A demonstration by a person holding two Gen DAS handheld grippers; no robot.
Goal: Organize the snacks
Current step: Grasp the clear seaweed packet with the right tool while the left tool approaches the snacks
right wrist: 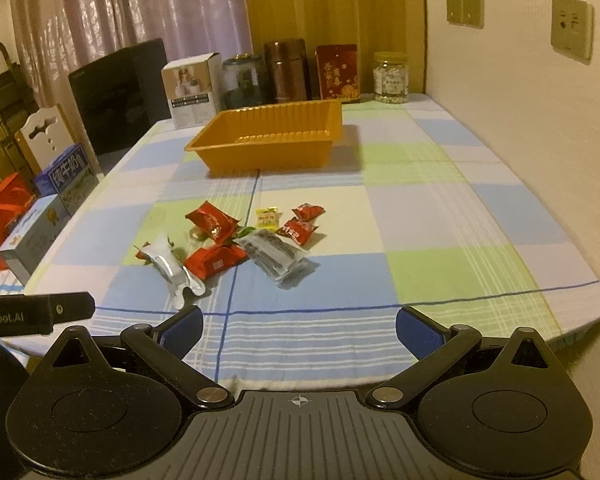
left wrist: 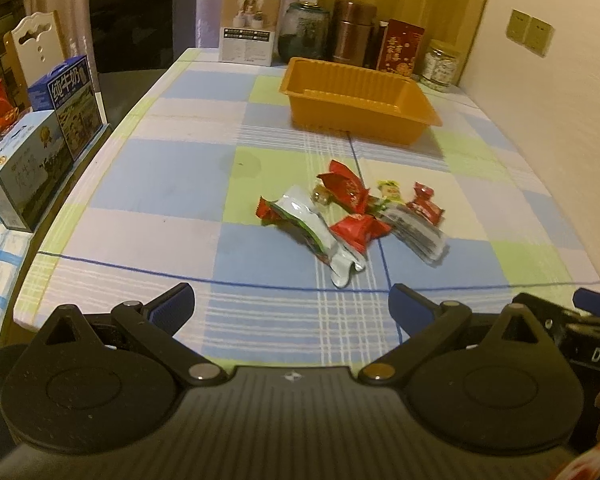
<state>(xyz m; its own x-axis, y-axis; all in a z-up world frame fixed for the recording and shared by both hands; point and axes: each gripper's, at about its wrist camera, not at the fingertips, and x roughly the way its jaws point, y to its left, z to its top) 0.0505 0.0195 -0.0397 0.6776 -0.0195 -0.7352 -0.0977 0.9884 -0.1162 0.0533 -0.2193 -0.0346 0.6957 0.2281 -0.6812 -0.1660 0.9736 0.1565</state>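
Several snack packets lie in a loose pile mid-table: a silver pouch (left wrist: 320, 236) (right wrist: 172, 268), red packets (left wrist: 346, 190) (right wrist: 212, 220), a grey striped pack (left wrist: 416, 232) (right wrist: 274, 256) and a small yellow packet (left wrist: 390, 192) (right wrist: 268, 217). Beyond them stands an orange tray (left wrist: 356, 98) (right wrist: 268, 156) with nothing visible in it. My left gripper (left wrist: 292, 306) hovers open over the near table edge, short of the pile. My right gripper (right wrist: 300, 330) is open too, nothing between its blue pads, at the near edge.
Checked tablecloth (left wrist: 160, 184) (right wrist: 440, 216) covers the table. Along the far edge stand a white box (left wrist: 250, 26), jars, a brown canister (right wrist: 286, 70) and a red tin (right wrist: 337, 72). Milk cartons (left wrist: 66, 106) sit off the left side. A wall runs along the right.
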